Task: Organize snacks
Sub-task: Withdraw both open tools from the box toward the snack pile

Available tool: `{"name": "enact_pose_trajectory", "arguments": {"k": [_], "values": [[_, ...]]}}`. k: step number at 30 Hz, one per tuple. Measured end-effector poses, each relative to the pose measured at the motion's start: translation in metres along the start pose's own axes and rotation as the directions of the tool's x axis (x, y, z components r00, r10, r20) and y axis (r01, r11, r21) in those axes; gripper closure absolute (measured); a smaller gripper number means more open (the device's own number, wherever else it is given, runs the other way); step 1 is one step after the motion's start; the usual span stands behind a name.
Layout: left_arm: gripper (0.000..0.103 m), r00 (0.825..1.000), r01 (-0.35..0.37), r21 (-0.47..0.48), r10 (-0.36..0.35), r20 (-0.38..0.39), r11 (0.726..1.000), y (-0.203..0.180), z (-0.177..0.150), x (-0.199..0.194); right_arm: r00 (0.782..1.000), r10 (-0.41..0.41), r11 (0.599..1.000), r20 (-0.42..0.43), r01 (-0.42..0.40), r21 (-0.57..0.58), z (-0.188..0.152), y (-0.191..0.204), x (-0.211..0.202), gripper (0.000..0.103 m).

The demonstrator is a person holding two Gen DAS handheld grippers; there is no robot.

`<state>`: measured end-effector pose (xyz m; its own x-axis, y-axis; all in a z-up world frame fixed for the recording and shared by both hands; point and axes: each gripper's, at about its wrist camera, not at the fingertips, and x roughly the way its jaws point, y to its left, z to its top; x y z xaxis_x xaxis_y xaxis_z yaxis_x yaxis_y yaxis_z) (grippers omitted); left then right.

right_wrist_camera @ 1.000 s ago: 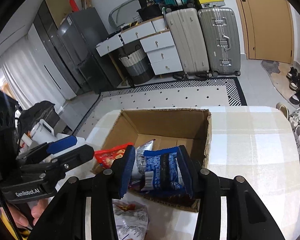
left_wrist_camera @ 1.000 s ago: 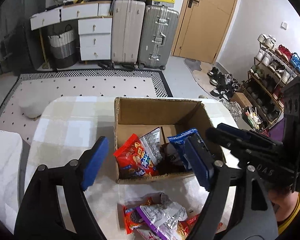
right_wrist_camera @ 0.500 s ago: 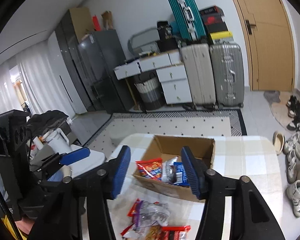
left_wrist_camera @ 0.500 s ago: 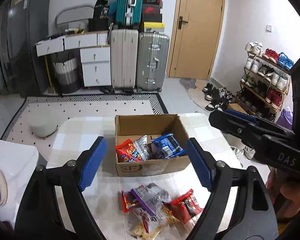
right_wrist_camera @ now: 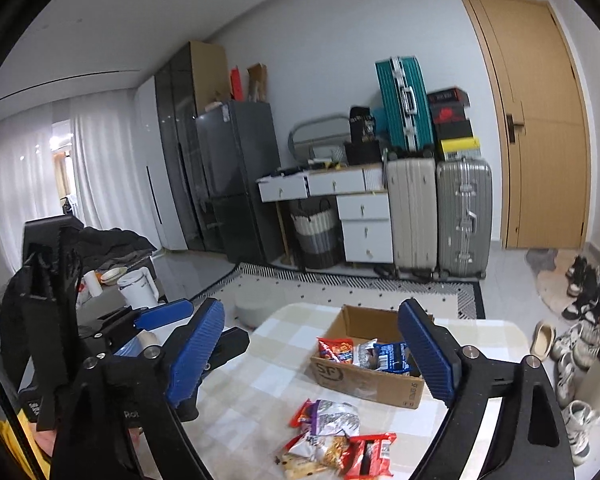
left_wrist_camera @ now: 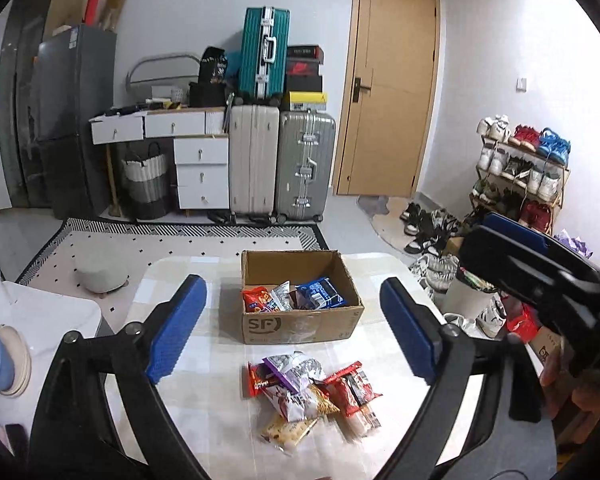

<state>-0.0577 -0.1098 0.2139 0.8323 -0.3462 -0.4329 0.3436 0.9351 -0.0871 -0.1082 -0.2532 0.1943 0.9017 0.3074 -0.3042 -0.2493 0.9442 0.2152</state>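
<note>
Both hand-held grippers hover empty above a snack-strewn surface.
The left hand-held gripper and right hand-held gripper are opening wide; the crinkly, light, slippery foil snack packets lie piled before the brown cardboard box; pinch a packet's sealed edge.

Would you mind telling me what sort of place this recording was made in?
Most likely a lived-in flat, in a room by the entrance: a shoe rack beside the wooden door, suitcases stacked by the wall, and a fridge.
</note>
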Motion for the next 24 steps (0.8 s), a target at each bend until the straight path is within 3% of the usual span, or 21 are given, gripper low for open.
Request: {"name": "enact_pose_trajectory", "arguments": {"k": [3,5,9,15,20,24], "values": [[0.011,1.000,-0.003,0.000,0.003,0.023,1.000,0.001,-0.009,-0.032,0.999,0.001,1.000,0.040,-0.001,-0.002,-0.009,0.015,-0.030,0.005],[0.001,0.999,0.001,-0.005,-0.001,0.032,1.000,0.002,-0.018,-0.051,0.998,0.002,1.000,0.064,-0.002,-0.004,-0.017,0.024,-0.050,0.004],[0.001,0.997,-0.005,-0.013,0.006,0.079,1.000,0.008,-0.038,-0.094,0.994,0.000,1.000,0.110,-0.001,0.007,-0.033,0.033,-0.076,0.001],[0.001,0.991,-0.028,-0.018,0.030,0.132,0.999,0.018,-0.080,-0.142,0.995,-0.020,1.000,0.103,0.019,0.011,-0.069,0.041,-0.097,0.001],[0.001,0.994,-0.026,-0.022,0.029,0.108,0.999,0.028,-0.121,-0.147,0.995,-0.058,0.998,0.082,0.058,0.006,-0.101,0.037,-0.097,0.001],[0.001,0.998,-0.024,-0.023,0.025,0.063,0.999,0.034,-0.150,-0.123,0.997,-0.063,0.997,0.035,0.061,0.050,-0.123,0.025,-0.088,0.001]]}}
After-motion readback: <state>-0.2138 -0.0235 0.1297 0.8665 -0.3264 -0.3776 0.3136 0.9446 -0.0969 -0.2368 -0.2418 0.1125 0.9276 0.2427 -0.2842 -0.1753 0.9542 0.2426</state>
